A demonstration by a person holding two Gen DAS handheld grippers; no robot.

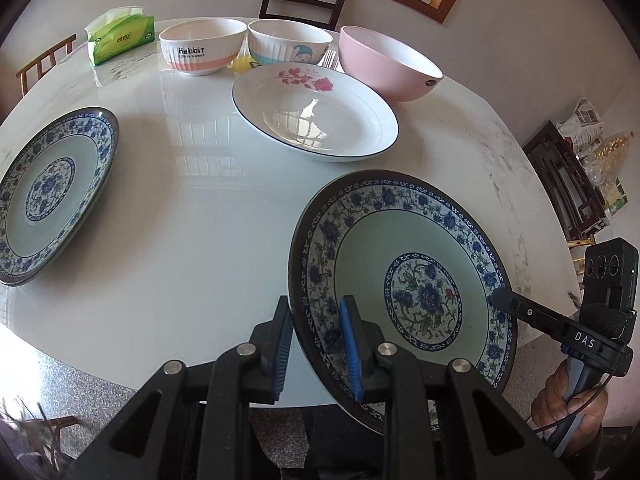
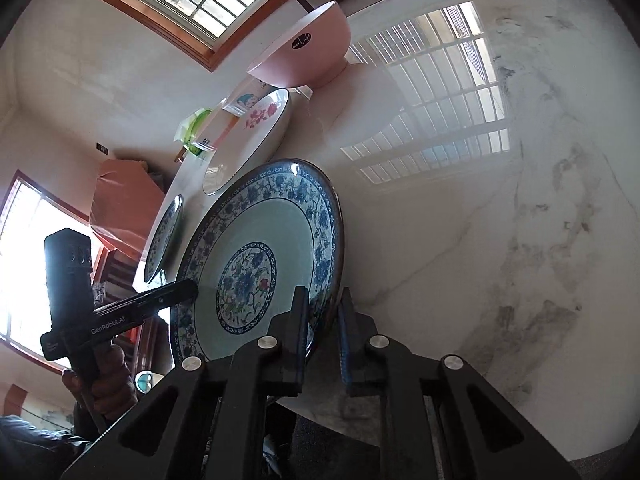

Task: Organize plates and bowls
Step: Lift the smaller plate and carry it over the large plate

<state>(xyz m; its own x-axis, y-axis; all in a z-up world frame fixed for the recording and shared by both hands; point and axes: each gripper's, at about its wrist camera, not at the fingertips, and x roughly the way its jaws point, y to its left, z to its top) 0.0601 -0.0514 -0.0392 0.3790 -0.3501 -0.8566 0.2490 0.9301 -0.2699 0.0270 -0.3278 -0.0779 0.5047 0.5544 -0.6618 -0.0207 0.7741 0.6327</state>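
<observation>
Left wrist view, left gripper (image 1: 318, 344) clamping blue floral plate (image 1: 404, 276) rim (tilted); right gripper (image 2: 324, 332) pinching opposite rim

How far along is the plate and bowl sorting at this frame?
Early. Nothing looks stacked yet. In hand: both grippers, left and right, straddle opposite rims of the near blue plate, tilted at the table edge. Left: the second blue plate, the rose plate, and three separate bowls: Rabbit bowl, cartoon bowl, pink bowl.
</observation>
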